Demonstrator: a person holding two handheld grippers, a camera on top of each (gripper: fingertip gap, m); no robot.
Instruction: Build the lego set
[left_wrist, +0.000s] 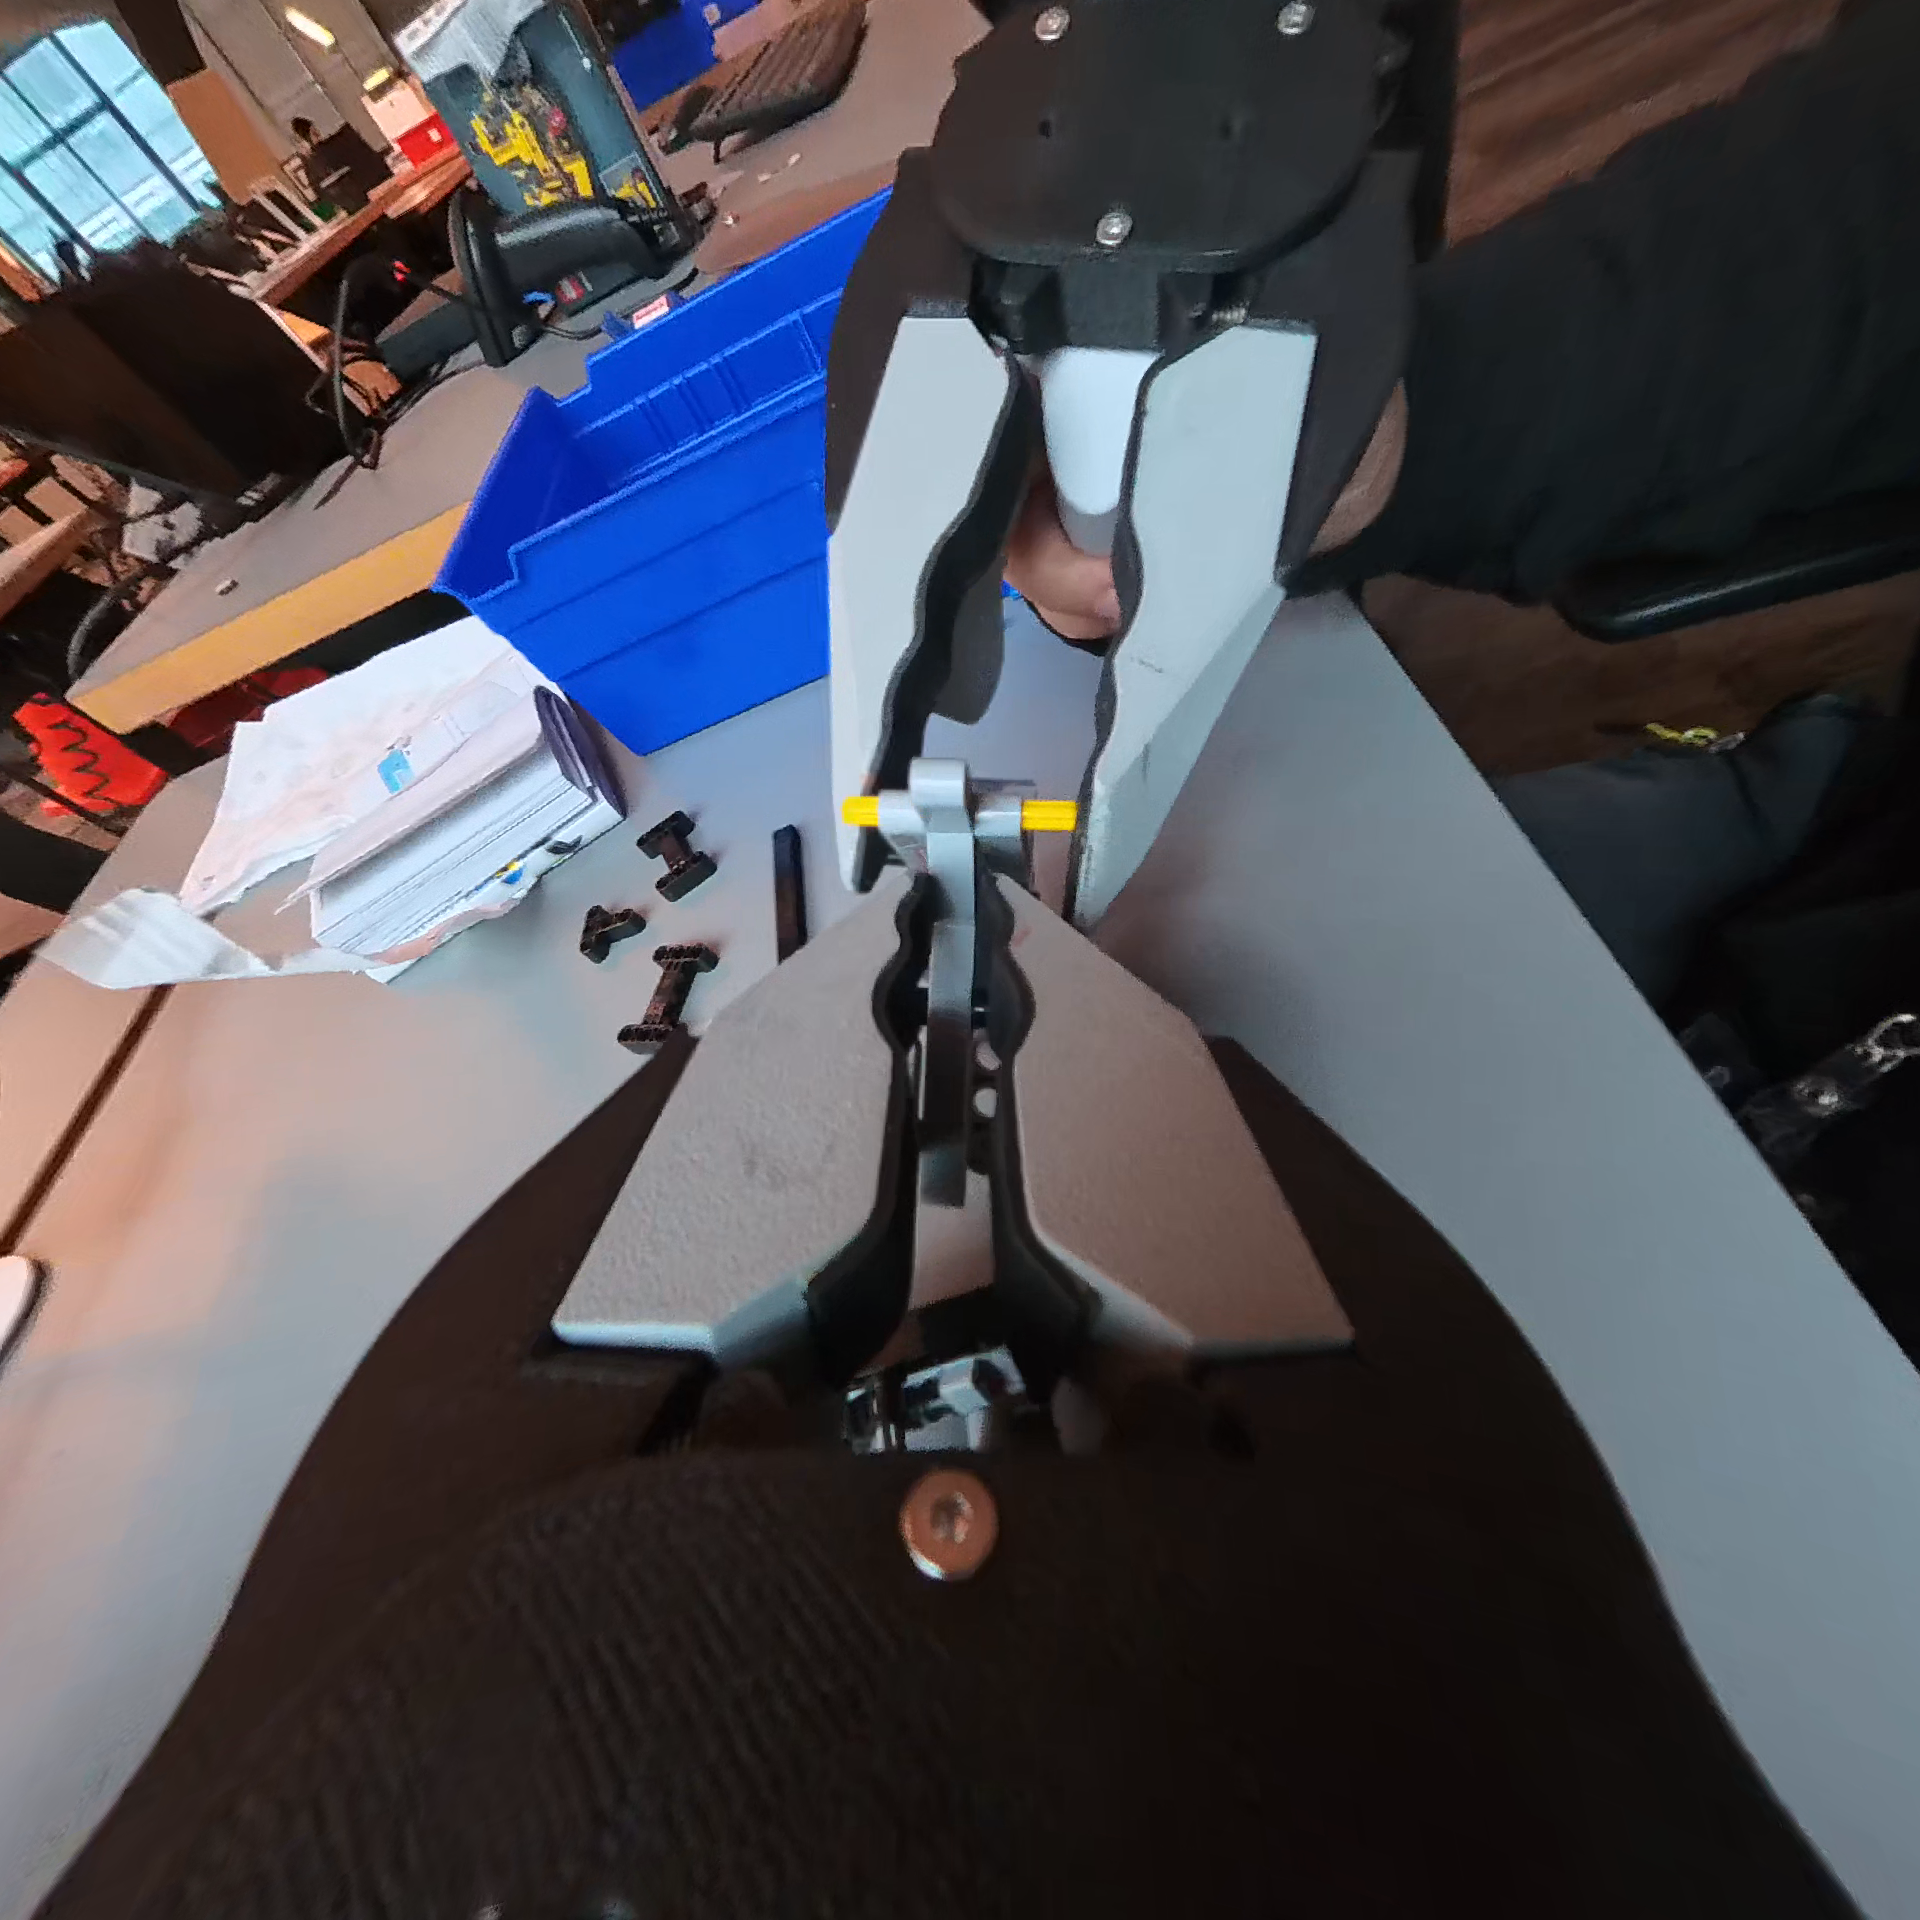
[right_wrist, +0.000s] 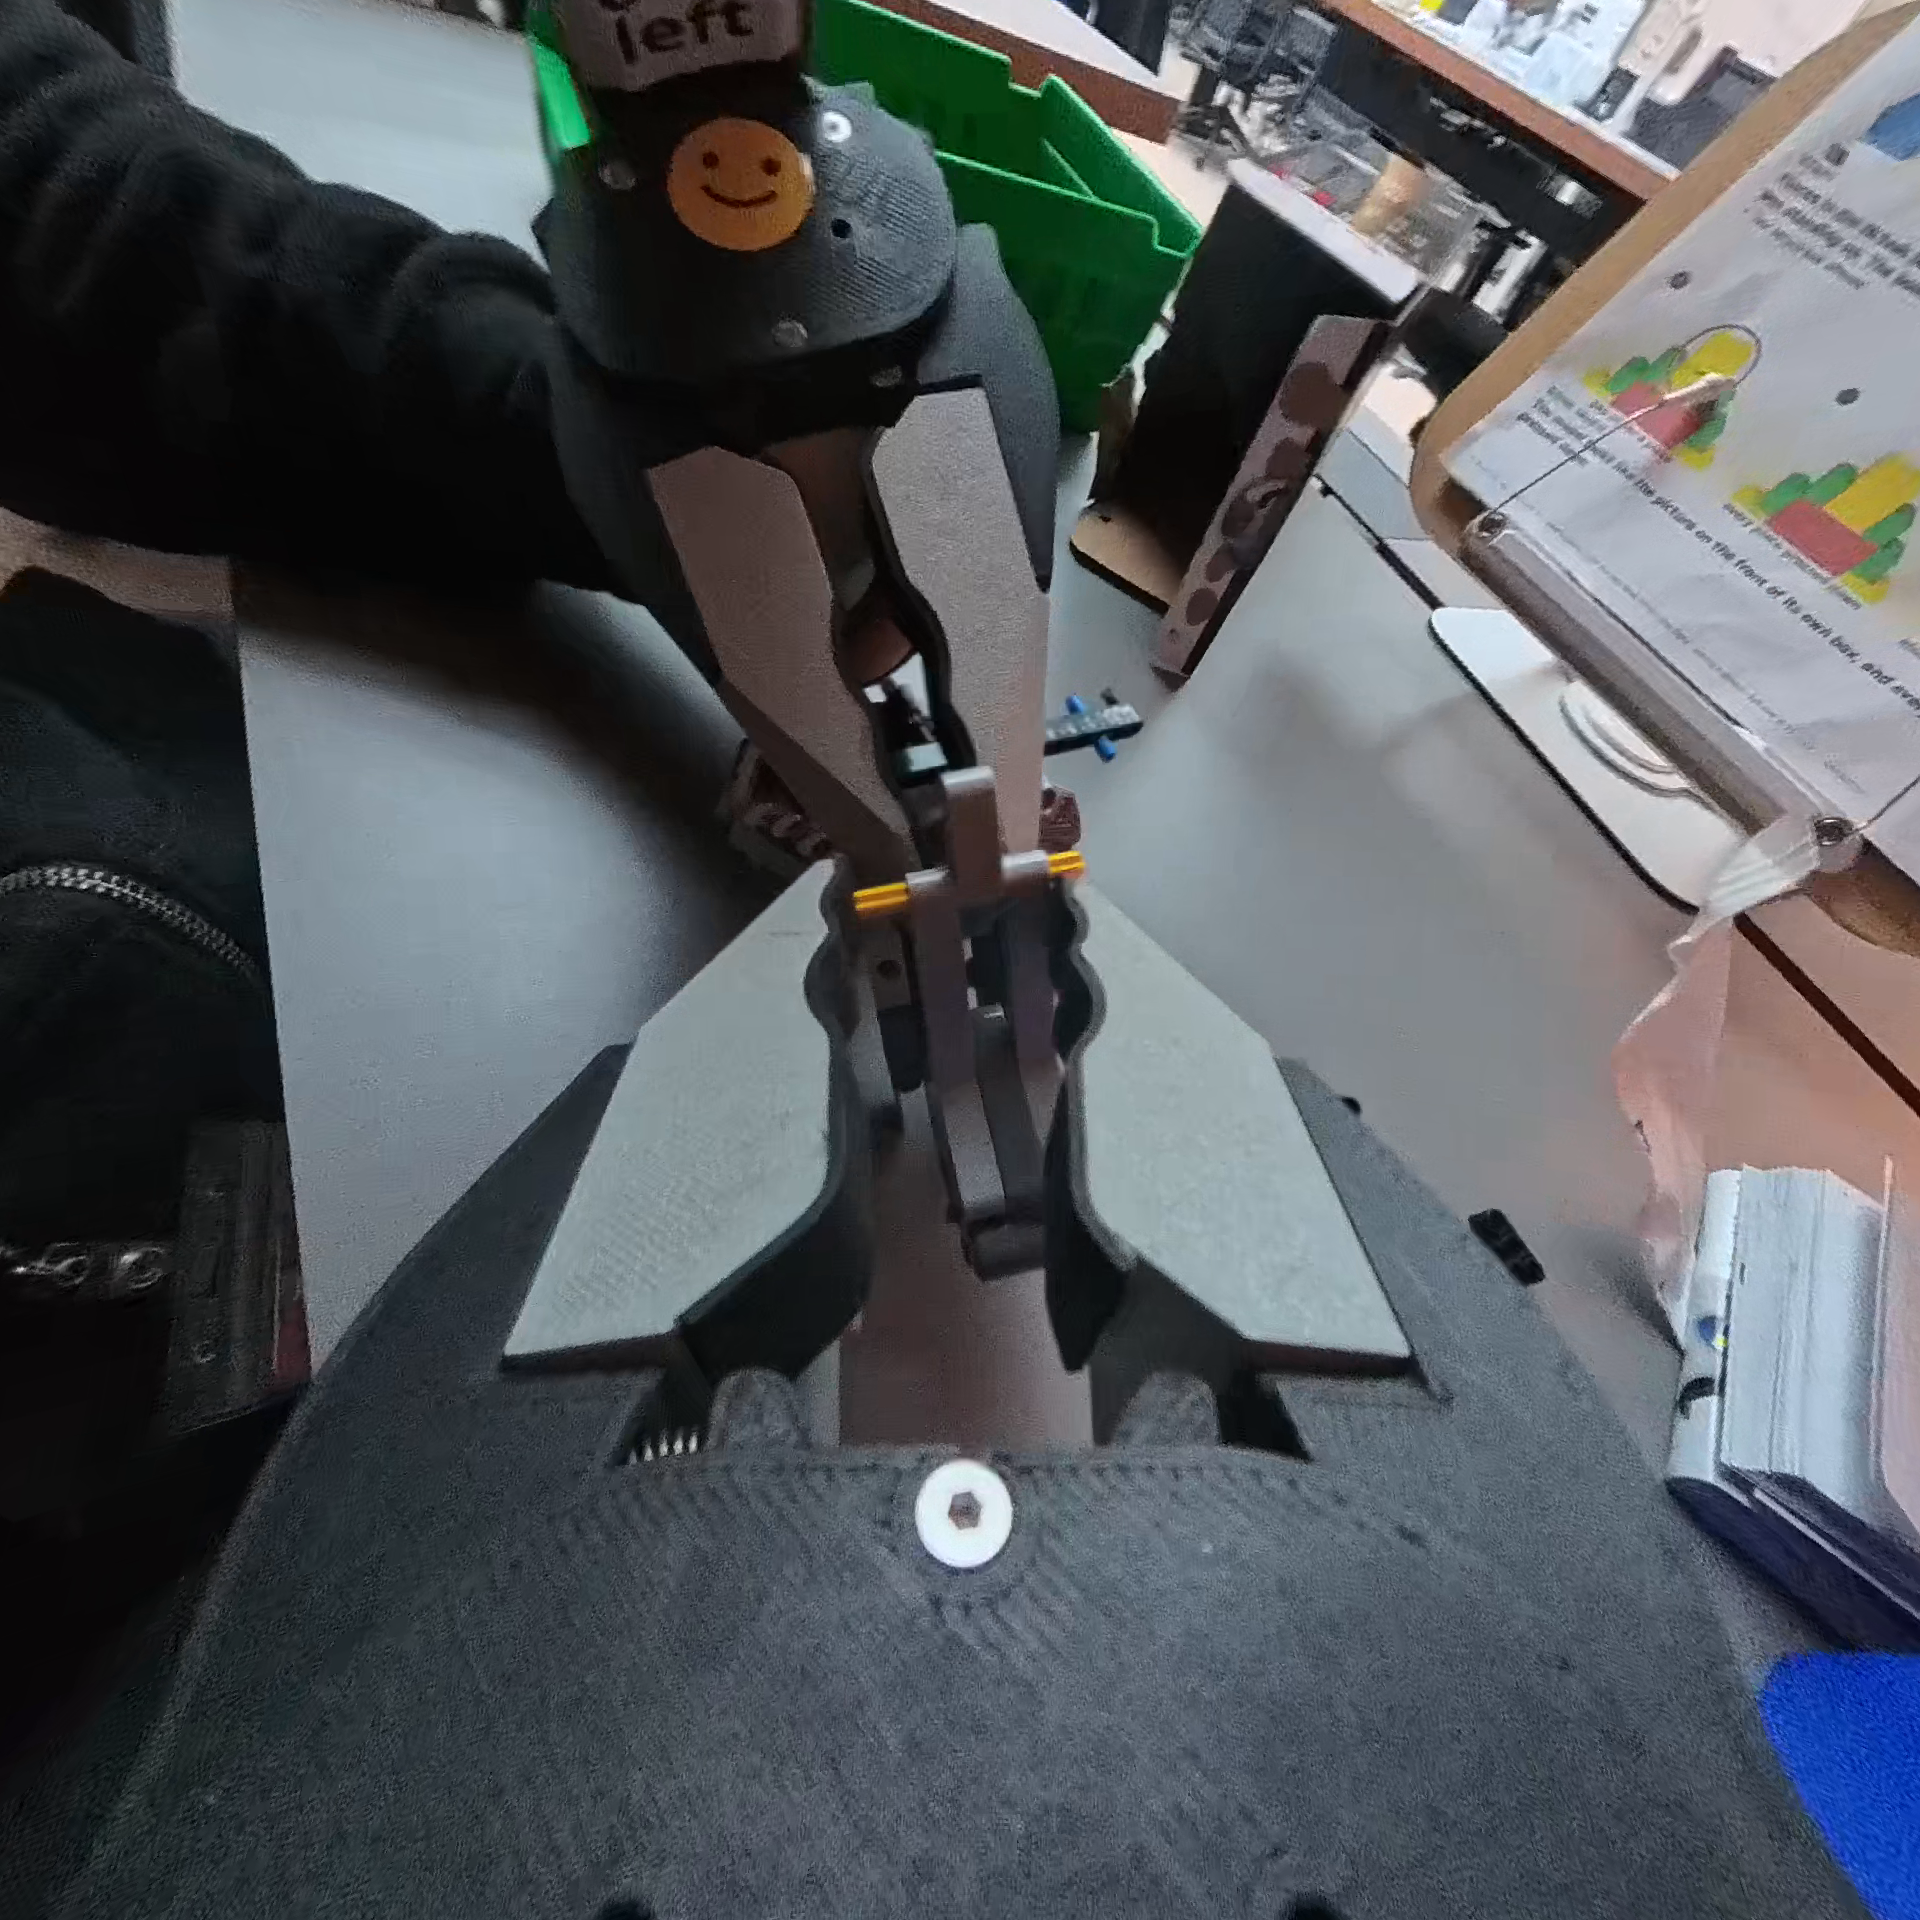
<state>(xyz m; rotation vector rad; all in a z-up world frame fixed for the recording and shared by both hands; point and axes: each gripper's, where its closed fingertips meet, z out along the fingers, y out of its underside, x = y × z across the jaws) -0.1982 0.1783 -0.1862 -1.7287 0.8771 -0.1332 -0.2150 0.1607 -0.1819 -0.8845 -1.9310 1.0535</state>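
I have the left gripper closed down on a grey lego beam, which runs up the centre of the left wrist view between my fingers, held above the grey table. At its far end a yellow axle passes crosswise through it, sticking out on both sides. The right gripper reaches in from the top of that frame with its jaws spread wide, one finger at each end of the axle, gripping nothing that I can confirm. In the right wrist view another grey beam lies loosely in the gap between those fingers, apparently part of the same assembly. I judge this is the pinning step: seating the axle through the grey pieces. The next move seems to call for closing the right jaws squarely on the axle ends to press it home while my left keeps the beam from twisting. Loose black pieces lie at left centre of the left view, near the instruction booklet and the blue bin.
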